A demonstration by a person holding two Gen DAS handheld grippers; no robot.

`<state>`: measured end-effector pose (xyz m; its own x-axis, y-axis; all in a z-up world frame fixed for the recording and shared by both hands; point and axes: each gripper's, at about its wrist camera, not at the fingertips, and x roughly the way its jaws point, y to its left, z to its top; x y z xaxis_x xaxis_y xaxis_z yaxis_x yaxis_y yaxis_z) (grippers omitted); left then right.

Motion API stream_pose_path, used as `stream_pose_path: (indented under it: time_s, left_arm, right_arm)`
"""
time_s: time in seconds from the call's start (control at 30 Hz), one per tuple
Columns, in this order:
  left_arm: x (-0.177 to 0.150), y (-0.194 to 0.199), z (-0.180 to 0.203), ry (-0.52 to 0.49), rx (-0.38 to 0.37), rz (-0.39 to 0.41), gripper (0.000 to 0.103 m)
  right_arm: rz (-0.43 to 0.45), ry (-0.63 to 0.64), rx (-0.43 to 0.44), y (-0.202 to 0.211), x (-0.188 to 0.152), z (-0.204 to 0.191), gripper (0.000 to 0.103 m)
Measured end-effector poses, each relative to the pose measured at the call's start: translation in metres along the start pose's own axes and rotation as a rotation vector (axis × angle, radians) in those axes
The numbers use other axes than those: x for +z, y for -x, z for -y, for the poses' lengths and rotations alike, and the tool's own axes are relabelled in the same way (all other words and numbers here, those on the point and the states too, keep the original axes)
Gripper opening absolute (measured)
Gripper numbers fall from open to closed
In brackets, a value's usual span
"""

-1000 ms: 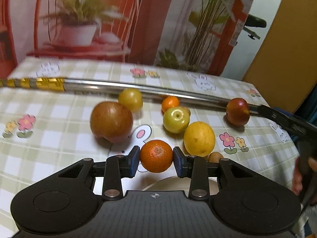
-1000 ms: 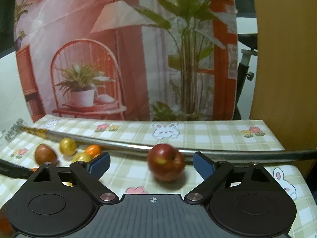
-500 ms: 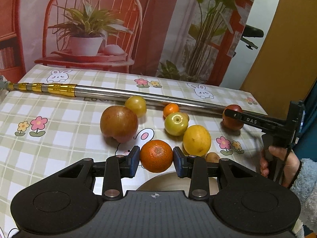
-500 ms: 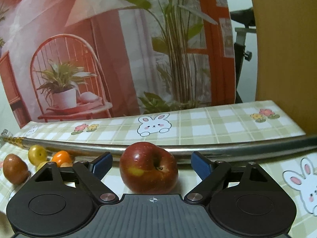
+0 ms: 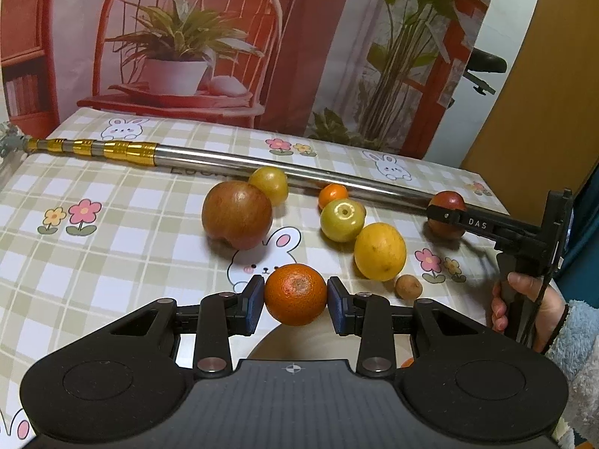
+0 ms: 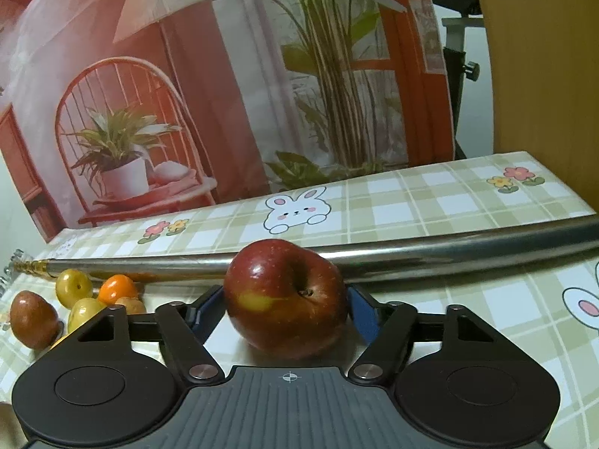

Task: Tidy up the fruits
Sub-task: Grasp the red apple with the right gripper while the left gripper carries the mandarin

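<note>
Two grips on: left gripper (image 5: 295, 293) pinches the orange (image 5: 295, 293), lifted over the plate (image 5: 299, 344) at the table's near edge; right gripper (image 6: 286, 308) clamps the red apple (image 6: 286, 293) beside the steel pole (image 6: 449, 249).

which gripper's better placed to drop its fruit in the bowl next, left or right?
Left, probably. The left gripper is shut on the orange just above the bowl rim. The right gripper only brackets the red apple near the metal pole.

White "DAS" on right claw (image 5: 445, 217) black arm; lettering on steel pole (image 5: 284, 170) unreadable.
</note>
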<state>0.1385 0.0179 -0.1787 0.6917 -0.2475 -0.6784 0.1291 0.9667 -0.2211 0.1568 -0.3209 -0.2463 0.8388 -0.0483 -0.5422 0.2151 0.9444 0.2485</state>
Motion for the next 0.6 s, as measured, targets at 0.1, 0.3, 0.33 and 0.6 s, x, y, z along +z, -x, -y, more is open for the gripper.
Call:
stream_pose_path:
  time_s: [0.1,0.3,0.33,0.6]
  left_arm:
    - [-0.001,0.001,0.0,-0.001,0.006,-0.001,0.038]
    - [-0.003,0.003,0.0,-0.007,0.005,-0.004,0.038]
    - [-0.003,0.003,0.001,-0.008,0.004,-0.006,0.038]
    - [-0.008,0.004,0.004,-0.033,-0.015,-0.024,0.038]
  right_arm:
    - [0.006,-0.001,0.0,0.001,-0.001,0.0,0.065]
    - [0.016,-0.022,0.007,0.002,-0.002,0.003,0.065]
    - [0.018,-0.024,0.007,0.003,-0.002,0.004,0.065]
    - [0.031,-0.01,-0.028,0.014,-0.007,0.001,0.064]
